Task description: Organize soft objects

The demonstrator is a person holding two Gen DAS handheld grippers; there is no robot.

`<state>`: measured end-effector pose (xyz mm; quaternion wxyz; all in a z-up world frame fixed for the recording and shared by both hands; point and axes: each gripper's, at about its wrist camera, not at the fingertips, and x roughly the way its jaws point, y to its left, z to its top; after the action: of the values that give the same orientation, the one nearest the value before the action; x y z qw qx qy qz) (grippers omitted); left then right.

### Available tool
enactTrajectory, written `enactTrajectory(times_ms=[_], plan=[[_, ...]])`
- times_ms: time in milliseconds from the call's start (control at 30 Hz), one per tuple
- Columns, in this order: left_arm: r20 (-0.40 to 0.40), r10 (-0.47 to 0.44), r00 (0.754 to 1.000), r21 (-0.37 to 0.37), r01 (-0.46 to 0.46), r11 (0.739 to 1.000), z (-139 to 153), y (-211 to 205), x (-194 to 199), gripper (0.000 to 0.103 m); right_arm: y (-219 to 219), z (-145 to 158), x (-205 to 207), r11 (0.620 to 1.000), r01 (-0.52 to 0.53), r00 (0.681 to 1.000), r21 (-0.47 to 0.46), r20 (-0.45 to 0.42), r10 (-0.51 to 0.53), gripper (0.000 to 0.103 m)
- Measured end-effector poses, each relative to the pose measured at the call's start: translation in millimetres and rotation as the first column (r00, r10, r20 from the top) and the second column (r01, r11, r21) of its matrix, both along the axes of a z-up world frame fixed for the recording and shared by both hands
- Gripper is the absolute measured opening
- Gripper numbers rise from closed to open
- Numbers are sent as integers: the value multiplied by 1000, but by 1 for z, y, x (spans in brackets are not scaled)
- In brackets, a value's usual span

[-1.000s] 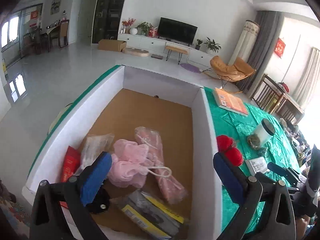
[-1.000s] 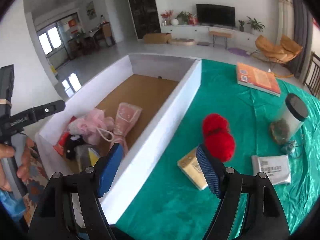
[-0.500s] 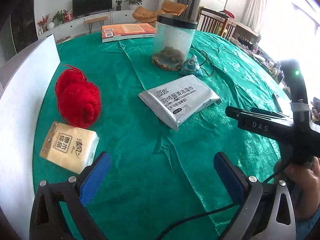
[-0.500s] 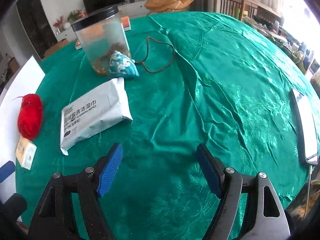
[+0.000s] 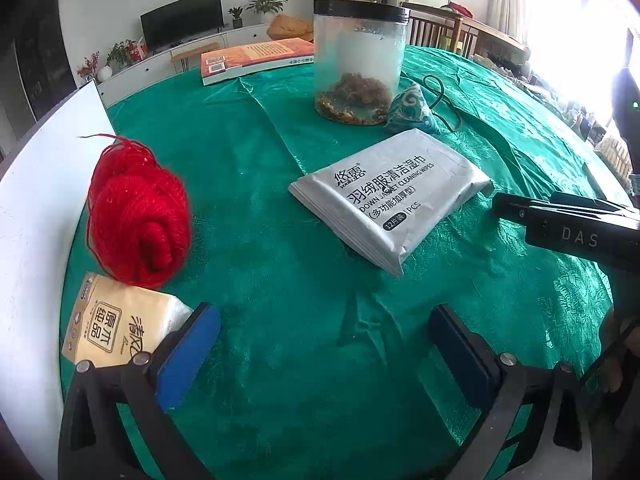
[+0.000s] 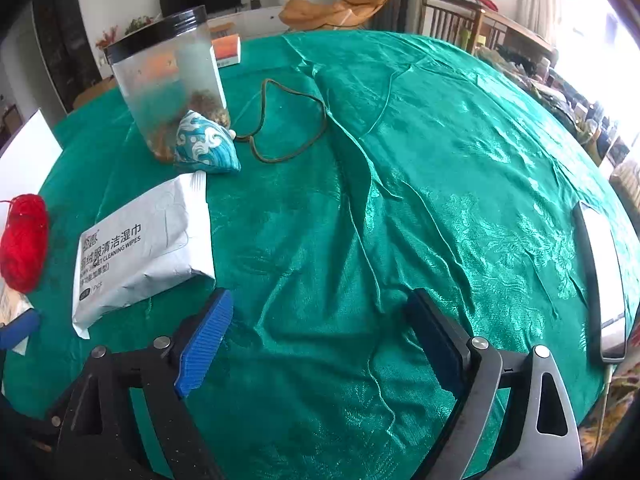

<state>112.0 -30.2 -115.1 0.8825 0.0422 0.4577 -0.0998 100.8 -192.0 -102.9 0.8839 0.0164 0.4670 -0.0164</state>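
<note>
My left gripper [image 5: 324,320] hangs open over the green tablecloth [image 5: 280,160], nothing between its blue pads. Its left pad sits right beside a yellow tissue pack [image 5: 116,328]. Behind that lies a ball of red yarn [image 5: 138,216]. A silver wet-wipes pack [image 5: 390,196] lies mid-table, with a blue patterned pouch [image 5: 412,114] behind it. My right gripper [image 6: 320,300] is over bare cloth, its jaws opening and holding nothing. The wipes pack [image 6: 144,248] lies just left of its left pad. The pouch [image 6: 206,146] and yarn [image 6: 22,236] show there too.
A clear jar with a black lid [image 5: 358,64] stands behind the pouch, a brown cord [image 6: 288,120] looped beside it. An orange book [image 5: 256,58] lies far back. The white box wall [image 5: 36,200] rises at the left. A flat phone-like slab [image 6: 600,280] lies near the right table edge.
Both views swung from the white box over to the green table and dropped closer to it. Since half a second ago both barely shifted, and the right jaws stand wider.
</note>
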Motion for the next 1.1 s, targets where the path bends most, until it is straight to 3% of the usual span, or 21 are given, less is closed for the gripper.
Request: enactTrajectory(times_ms=[1100], plan=[[6, 2, 1000, 0, -2, 1000, -1, -1, 0, 103, 10, -1, -5, 1000, 14, 1000, -6, 21, -14, 93]])
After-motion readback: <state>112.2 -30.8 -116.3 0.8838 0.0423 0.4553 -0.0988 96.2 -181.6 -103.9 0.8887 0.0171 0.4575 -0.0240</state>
